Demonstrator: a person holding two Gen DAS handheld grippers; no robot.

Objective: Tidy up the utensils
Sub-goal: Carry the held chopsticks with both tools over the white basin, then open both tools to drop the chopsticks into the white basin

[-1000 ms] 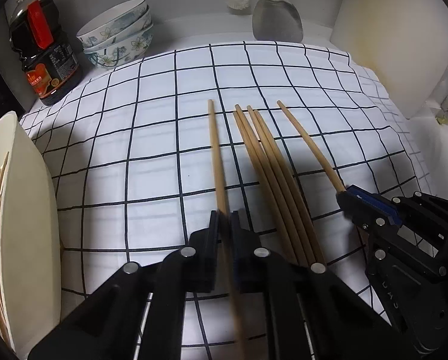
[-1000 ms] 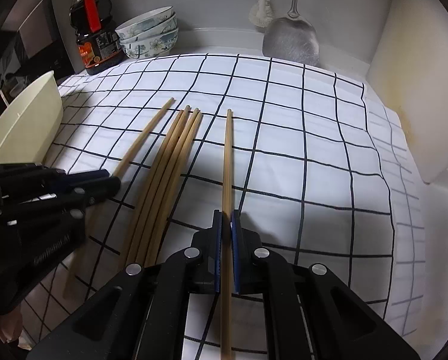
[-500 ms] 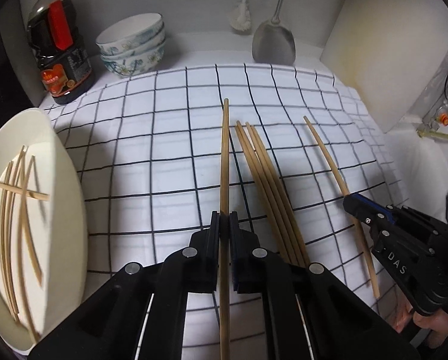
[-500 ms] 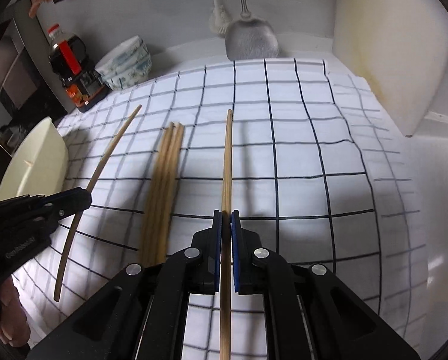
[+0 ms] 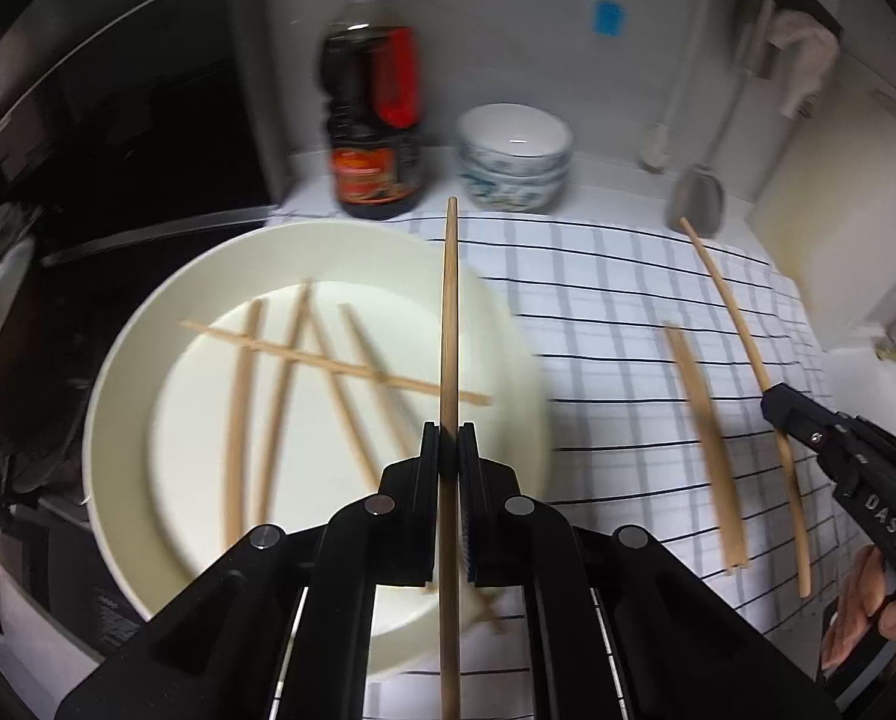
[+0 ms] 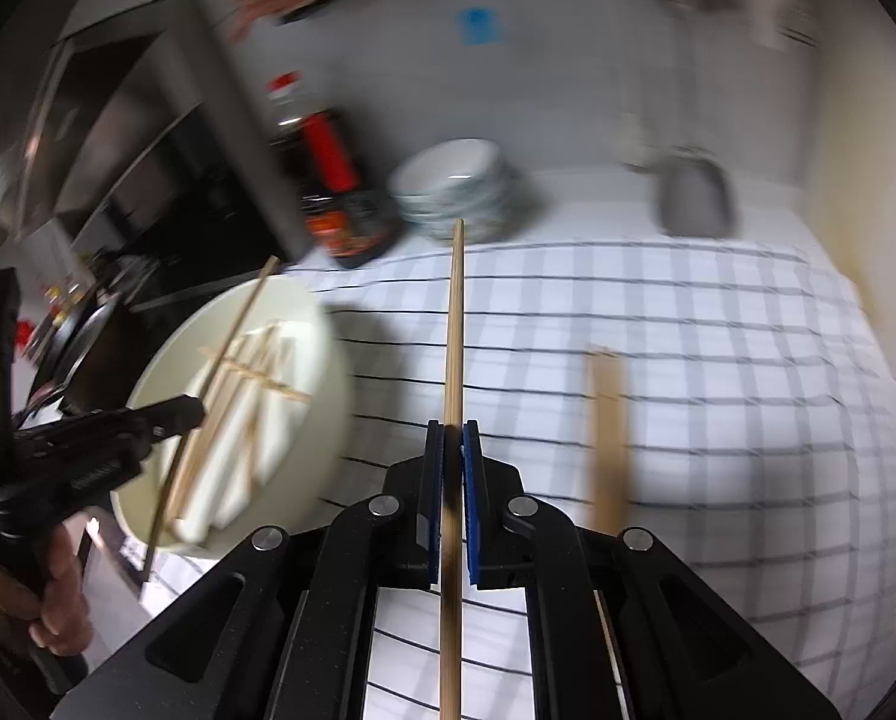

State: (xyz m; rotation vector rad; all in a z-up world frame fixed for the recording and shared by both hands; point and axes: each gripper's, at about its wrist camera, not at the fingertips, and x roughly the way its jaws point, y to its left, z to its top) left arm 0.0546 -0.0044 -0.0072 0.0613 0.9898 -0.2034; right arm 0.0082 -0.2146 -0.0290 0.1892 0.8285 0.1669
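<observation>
In the left wrist view my left gripper (image 5: 448,429) is shut on one wooden chopstick (image 5: 449,312), held in the air over the right part of a cream plate (image 5: 118,396). Several chopsticks (image 5: 280,372) lie crossed in that plate. My right gripper (image 6: 453,426) is shut on another chopstick (image 6: 454,330), above the checked cloth (image 6: 718,360) just right of the plate (image 6: 328,360). A small bundle of chopsticks (image 5: 706,438) lies on the cloth between the two grippers. The right gripper (image 5: 772,405) and its chopstick (image 5: 736,324) also show at the right of the left wrist view.
A dark sauce bottle (image 5: 376,138) and stacked patterned bowls (image 5: 514,156) stand at the back by the wall. A metal spatula (image 5: 697,198) hangs at the back right, beside a pale cutting board (image 5: 838,210). Left of the plate lies a dark stove area (image 5: 118,180).
Both grippers lifted their chopsticks off the cloth and swung left. The plate, at the left edge before, now lies under the left gripper. Both stayed shut.
</observation>
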